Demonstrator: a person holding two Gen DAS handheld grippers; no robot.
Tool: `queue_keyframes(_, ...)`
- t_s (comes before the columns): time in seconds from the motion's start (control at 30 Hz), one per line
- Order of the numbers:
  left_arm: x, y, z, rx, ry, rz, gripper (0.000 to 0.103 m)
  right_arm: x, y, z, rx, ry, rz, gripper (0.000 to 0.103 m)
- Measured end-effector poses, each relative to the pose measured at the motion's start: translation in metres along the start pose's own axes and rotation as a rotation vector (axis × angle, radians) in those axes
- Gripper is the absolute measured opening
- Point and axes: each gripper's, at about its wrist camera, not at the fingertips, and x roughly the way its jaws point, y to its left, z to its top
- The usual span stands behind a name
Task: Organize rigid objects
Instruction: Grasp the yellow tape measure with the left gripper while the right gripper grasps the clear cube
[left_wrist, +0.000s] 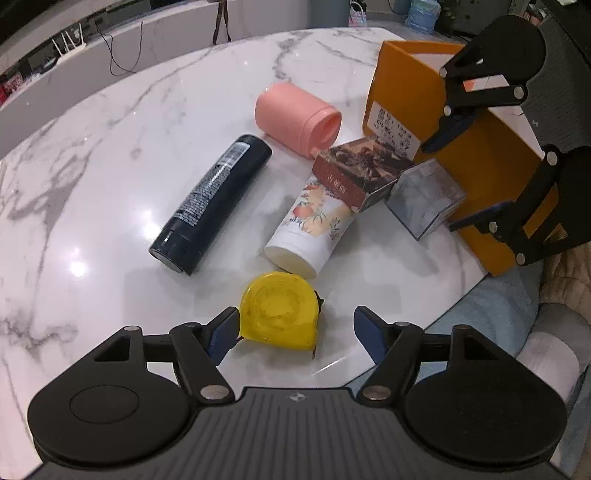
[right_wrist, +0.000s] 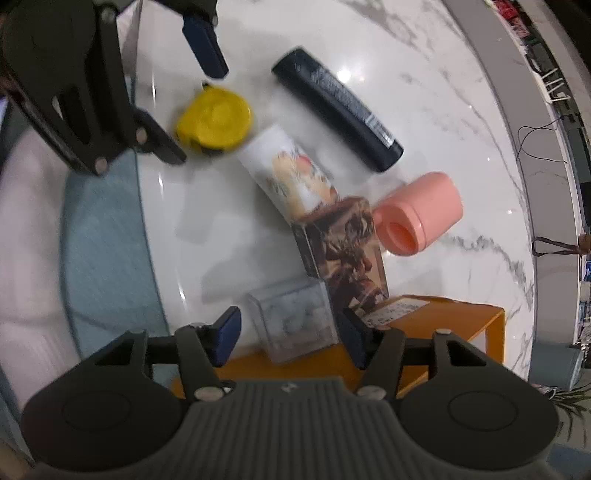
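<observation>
The left gripper (left_wrist: 295, 328) hangs steeply over the yellow tape measure (left_wrist: 279, 310), jaws apart, the case lying flat on the marble table (left_wrist: 110, 166) between them and nearest the left pad. To take it cleanly I'd centre the jaws on the round body first, then close across its flat sides so it doesn't skid.

The right gripper (right_wrist: 291, 332) points down too, jaws apart around the clear plastic box (right_wrist: 295, 321), which stands against the orange box (right_wrist: 443, 325). That view is smeared, so I can't swear the pads aren't brushing it; they look clear.
</observation>
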Motion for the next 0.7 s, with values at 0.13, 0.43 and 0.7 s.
queue_keyframes(0.13, 0.012, 0.002, 0.0, 0.007, 0.025, 0.003, 0.086, 0.012, -0.006, 0.0, -0.021, 0.041, 0.002, 0.06)
queue_keyframes(0.43, 0.019, 0.005, -0.006, 0.023, 0.063, 0.019, 0.069, 0.022, -0.007, 0.007, 0.013, 0.041, 0.03, 0.054)
queue_keyframes(0.7, 0.012, 0.005, -0.008, 0.036, 0.097, -0.036, 0.062, 0.004, 0.011, 0.018, 0.071, -0.042, 0.12, 0.05)
